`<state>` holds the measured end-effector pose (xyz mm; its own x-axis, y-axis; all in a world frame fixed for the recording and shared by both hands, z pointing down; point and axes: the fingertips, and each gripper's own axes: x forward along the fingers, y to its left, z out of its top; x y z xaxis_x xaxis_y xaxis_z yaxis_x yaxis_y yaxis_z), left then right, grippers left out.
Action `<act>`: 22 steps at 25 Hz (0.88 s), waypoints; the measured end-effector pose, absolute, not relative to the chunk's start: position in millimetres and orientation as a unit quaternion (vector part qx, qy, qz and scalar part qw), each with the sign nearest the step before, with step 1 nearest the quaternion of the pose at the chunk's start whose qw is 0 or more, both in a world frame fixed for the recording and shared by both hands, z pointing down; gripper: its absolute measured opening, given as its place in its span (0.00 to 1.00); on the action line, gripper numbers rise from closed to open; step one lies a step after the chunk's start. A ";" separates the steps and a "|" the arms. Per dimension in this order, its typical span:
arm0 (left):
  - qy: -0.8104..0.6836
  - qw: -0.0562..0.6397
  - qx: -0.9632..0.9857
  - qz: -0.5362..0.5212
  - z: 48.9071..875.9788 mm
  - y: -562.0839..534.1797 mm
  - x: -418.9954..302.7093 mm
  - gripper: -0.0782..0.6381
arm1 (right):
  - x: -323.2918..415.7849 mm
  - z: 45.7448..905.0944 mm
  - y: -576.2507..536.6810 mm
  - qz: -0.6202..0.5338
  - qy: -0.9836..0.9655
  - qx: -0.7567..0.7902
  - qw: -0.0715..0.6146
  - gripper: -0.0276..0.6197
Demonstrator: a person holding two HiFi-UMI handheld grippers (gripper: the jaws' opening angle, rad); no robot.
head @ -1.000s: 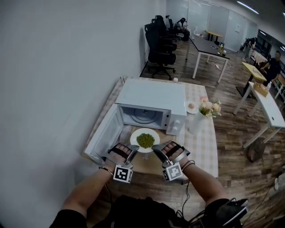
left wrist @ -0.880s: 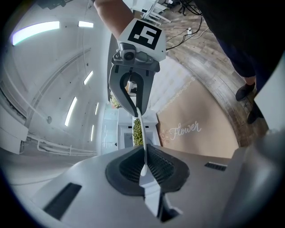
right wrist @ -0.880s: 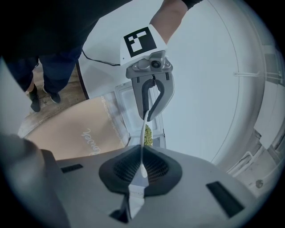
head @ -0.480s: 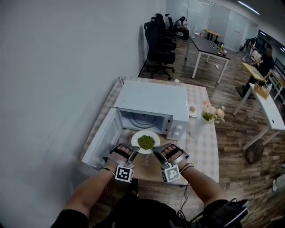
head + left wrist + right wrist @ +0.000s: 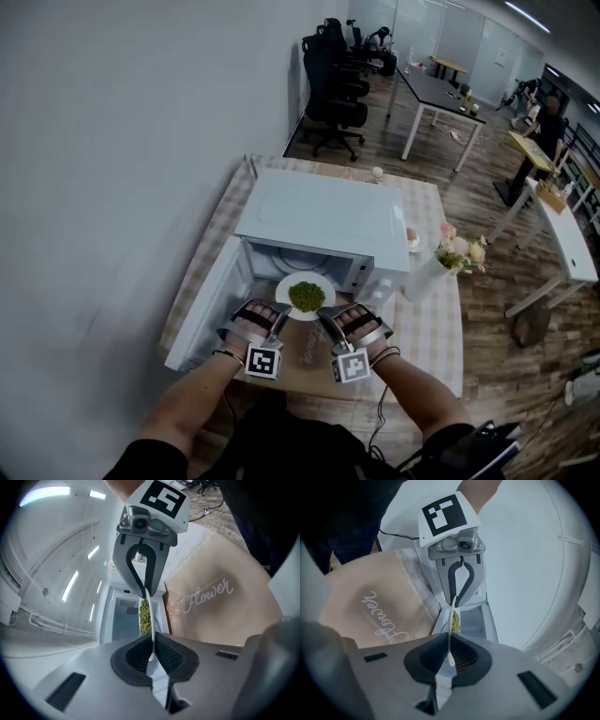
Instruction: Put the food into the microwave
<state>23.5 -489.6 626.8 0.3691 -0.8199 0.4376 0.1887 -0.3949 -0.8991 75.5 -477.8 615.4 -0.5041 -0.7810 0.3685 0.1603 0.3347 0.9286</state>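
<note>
Left claw (image 5: pixel 279 314) and right claw (image 5: pixel 324 317) clamped on plate (image 5: pixel 324 285) rim, forearms (image 5: pixel 192 408) extended forward side by side

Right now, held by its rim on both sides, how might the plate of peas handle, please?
The plate looks stiff, probably breakable: it spans flat between the left hand-held gripper and right hand-held gripper, pinched only at its rim. The peas lie loose, so a tilt would likely roll them off.

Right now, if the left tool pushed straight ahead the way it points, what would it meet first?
The left tool is shut on the plate rim; straight ahead, past the green peas, it would likely meet the right tool on the opposite rim.
</note>
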 end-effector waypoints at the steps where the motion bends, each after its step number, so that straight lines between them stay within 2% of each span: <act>1: 0.241 0.497 -0.659 -0.511 628.1 -496.6 21.8 0.14 | 73.6 616.6 -483.4 -0.530 -0.684 0.227 0.447 0.07; 7: 0.240 0.476 -0.660 -0.530 651.2 -522.6 21.2 0.14 | 74.4 639.7 -509.3 -0.516 -0.677 0.224 0.474 0.07; 15: 0.280 0.483 -0.634 -0.536 663.3 -566.7 18.1 0.14 | 68.4 660.4 -541.7 -0.494 -0.670 0.258 0.490 0.07; 19: 0.256 0.421 -0.683 -0.539 691.5 -564.5 24.0 0.14 | 71.3 677.5 -551.3 -0.483 -0.669 0.256 0.503 0.07; 22: 0.253 0.413 -0.693 -0.533 695.3 -570.8 29.1 0.14 | 73.8 682.5 -559.1 -0.477 -0.667 0.258 0.510 0.07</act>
